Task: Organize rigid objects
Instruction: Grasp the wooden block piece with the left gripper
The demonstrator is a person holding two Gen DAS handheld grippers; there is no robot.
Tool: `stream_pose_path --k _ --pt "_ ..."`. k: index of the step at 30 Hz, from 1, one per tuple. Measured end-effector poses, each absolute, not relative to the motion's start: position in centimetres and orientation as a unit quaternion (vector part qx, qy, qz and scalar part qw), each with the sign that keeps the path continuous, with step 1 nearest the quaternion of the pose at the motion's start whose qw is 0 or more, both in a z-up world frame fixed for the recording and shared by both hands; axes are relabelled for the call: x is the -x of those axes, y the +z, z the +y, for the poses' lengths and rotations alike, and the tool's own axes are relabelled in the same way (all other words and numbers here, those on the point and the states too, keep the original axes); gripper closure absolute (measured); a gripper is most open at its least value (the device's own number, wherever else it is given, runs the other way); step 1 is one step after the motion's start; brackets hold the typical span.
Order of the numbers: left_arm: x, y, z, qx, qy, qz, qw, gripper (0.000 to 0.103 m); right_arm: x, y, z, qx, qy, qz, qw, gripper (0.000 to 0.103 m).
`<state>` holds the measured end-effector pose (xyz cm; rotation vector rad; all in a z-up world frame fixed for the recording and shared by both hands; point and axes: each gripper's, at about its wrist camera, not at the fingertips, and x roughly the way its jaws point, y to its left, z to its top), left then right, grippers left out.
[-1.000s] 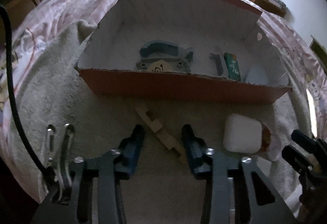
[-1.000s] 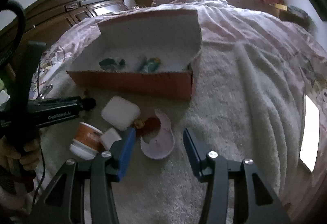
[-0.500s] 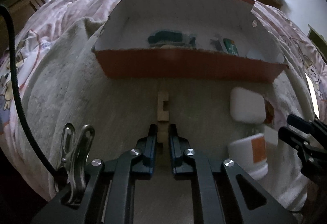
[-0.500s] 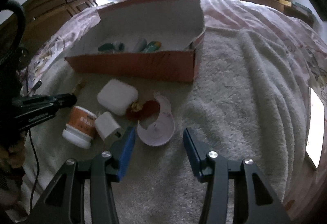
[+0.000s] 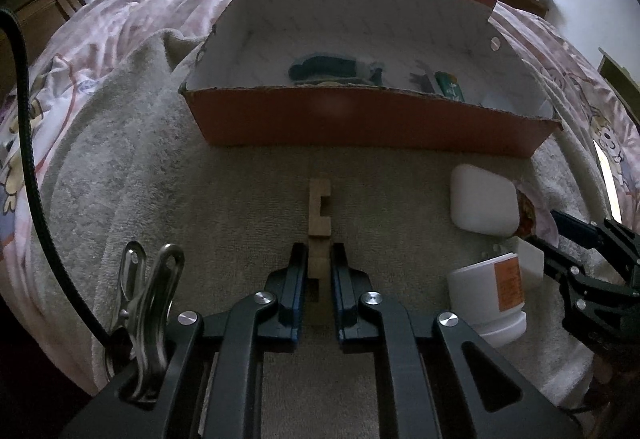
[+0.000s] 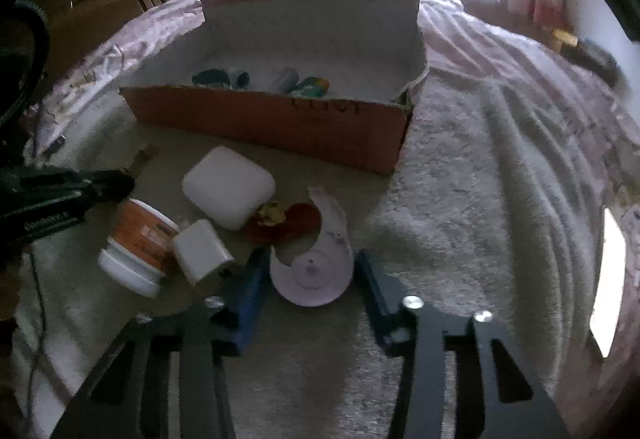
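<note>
Bed blanket (image 5: 120,167) bare left of box (image 5: 360,119) | left gripper (image 5: 319,263) clamps wooden block (image 5: 319,207) short of box front | right gripper (image 6: 310,275) closing around broken dish (image 6: 316,271), pads apart

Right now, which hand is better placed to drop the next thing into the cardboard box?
Left. The left gripper is already shut on the wooden block, with the cardboard box straight ahead. The right gripper is only closing around the broken white dish, its pads not yet pressing it.

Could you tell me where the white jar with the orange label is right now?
The white jar lies tipped on the blanket, left in the right wrist view, against the small white block, before the orange box.
</note>
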<state>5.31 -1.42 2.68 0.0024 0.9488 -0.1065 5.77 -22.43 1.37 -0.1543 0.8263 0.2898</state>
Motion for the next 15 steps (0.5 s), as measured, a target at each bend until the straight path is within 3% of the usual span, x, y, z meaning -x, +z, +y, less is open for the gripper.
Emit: stream_pose_path --k 15 --pt "-4.4 3.4 -1.0 0.015 -0.066 0.446 0.892 0.091 -4.2 2.2 -24.5 0.024 0.16 0.407 0.899 0.061"
